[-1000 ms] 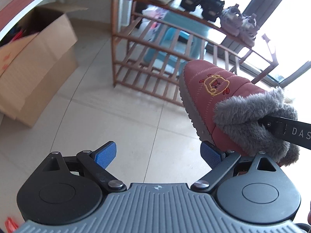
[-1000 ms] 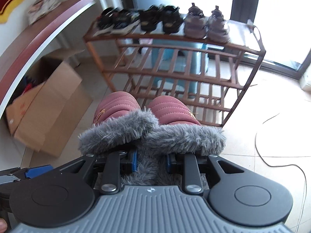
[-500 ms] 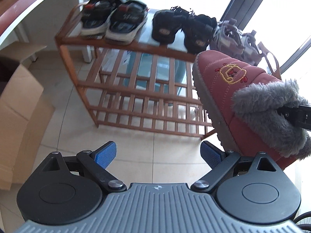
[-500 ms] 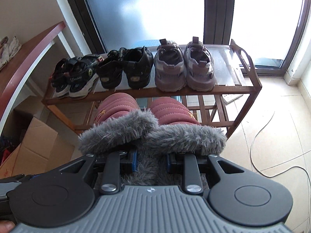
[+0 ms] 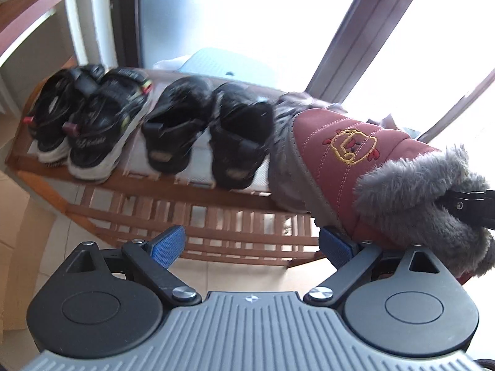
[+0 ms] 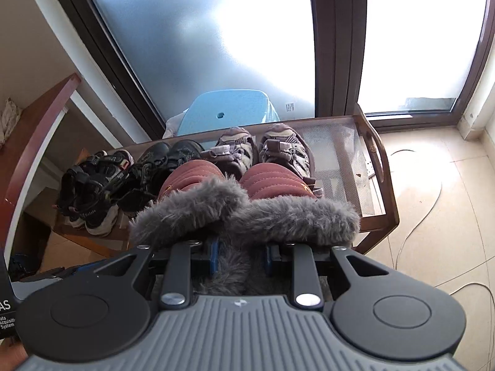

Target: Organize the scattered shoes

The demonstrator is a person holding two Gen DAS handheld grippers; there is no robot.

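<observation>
My right gripper (image 6: pixel 239 255) is shut on the grey fur cuffs of a pair of maroon fur-lined slippers (image 6: pixel 278 182), held together in the air just in front of the wooden shoe rack (image 6: pixel 376 154). The slippers hang over the front of the top shelf, before a grey pair of sandals (image 6: pixel 283 150). In the left wrist view one maroon slipper (image 5: pixel 349 154) shows at the right. My left gripper (image 5: pixel 252 244) is open and empty, beside and below that slipper, facing the rack (image 5: pixel 198 185).
The top shelf holds black-and-white sneakers (image 5: pixel 92 136), black sandals (image 5: pixel 210 133) and the grey sandals. The shelf's right end (image 6: pixel 337 160) is bare mesh. A blue plastic stool (image 6: pixel 229 111) stands behind the rack. A cardboard box (image 5: pixel 18 232) is at left. A cable (image 6: pixel 433 204) lies on the floor.
Both grippers have risen and moved closer to the rack's top shelf. The slippers stay gripped in the right gripper. The left gripper stays open.
</observation>
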